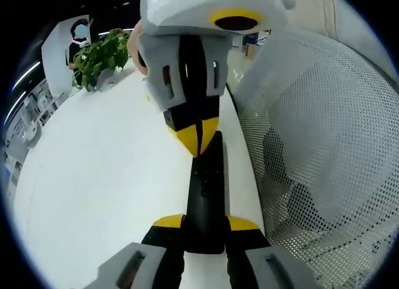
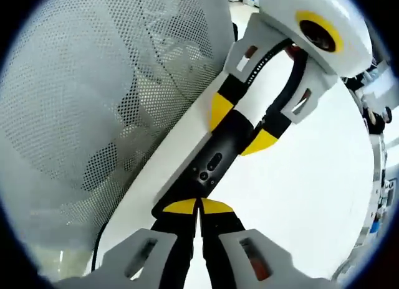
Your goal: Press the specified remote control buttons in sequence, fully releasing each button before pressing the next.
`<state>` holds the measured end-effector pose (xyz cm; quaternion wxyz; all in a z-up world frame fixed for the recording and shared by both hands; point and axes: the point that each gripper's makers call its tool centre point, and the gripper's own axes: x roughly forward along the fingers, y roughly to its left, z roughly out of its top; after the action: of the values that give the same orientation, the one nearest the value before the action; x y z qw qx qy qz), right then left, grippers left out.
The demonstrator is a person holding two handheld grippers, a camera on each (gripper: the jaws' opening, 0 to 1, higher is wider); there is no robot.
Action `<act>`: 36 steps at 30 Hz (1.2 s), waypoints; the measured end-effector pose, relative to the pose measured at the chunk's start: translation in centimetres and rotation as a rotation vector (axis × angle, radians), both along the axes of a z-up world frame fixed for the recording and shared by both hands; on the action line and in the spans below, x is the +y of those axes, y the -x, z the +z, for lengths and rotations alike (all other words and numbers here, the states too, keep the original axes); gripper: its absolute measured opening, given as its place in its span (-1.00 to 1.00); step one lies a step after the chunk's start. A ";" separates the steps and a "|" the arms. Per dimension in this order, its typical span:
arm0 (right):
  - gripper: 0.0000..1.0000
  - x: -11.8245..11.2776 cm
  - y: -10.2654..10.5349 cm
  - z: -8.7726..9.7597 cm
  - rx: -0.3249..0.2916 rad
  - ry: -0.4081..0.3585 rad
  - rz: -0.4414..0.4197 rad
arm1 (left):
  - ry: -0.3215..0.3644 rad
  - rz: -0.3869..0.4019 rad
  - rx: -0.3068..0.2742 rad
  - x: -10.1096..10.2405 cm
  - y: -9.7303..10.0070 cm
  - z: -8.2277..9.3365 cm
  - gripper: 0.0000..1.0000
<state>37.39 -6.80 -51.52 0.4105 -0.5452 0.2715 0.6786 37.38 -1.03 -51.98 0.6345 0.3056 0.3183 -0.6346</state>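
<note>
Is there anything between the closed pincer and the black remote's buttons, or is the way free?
Nothing visible stands in the way. The right gripper, jaws closed, has its yellow tips right at the end of the remote control, whose buttons lie bare just ahead. The left gripper clamps the remote's other end, clear of them.

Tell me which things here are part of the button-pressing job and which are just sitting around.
Part of the job:
remote control
left gripper, clamped on the remote's near end
right gripper, tips closed, at the remote's buttons

Just around:
white table
mesh chair back
potted plant
</note>
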 end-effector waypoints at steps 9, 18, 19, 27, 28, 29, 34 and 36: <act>-1.00 0.0 0.6 -0.2 0.011 0.007 -0.136 | 0.001 0.002 0.000 -0.1 0.0 0.2 -0.52; -1.00 0.1 0.8 -0.1 -0.031 0.040 -0.252 | 0.002 0.004 0.000 -0.2 0.1 0.2 -0.52; -1.00 0.1 0.7 -0.1 -0.070 0.028 -0.231 | 0.001 0.005 0.000 -0.1 0.1 0.2 -0.52; -1.00 0.0 0.8 0.0 -0.122 -0.054 -0.293 | -0.005 0.004 -0.001 -0.1 0.0 0.0 -0.52; -1.00 -0.1 0.9 0.0 -0.149 -0.057 -0.277 | -0.005 0.006 -0.001 -0.1 0.0 0.0 -0.52; -1.00 0.0 0.8 0.2 -0.205 -0.070 -0.207 | 0.000 0.012 0.003 -0.2 0.0 0.0 -0.52; -1.00 0.0 0.9 0.1 -0.184 -0.043 -0.287 | 0.003 0.012 0.003 -0.1 0.0 0.0 -0.51; -1.00 0.0 0.7 0.1 -0.178 -0.057 -0.309 | 0.003 0.011 0.002 -0.1 0.1 0.0 -0.51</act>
<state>36.65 -6.76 -51.40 0.5477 -0.5432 0.2952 0.5638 37.30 -1.15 -51.98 0.6382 0.3023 0.3194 -0.6318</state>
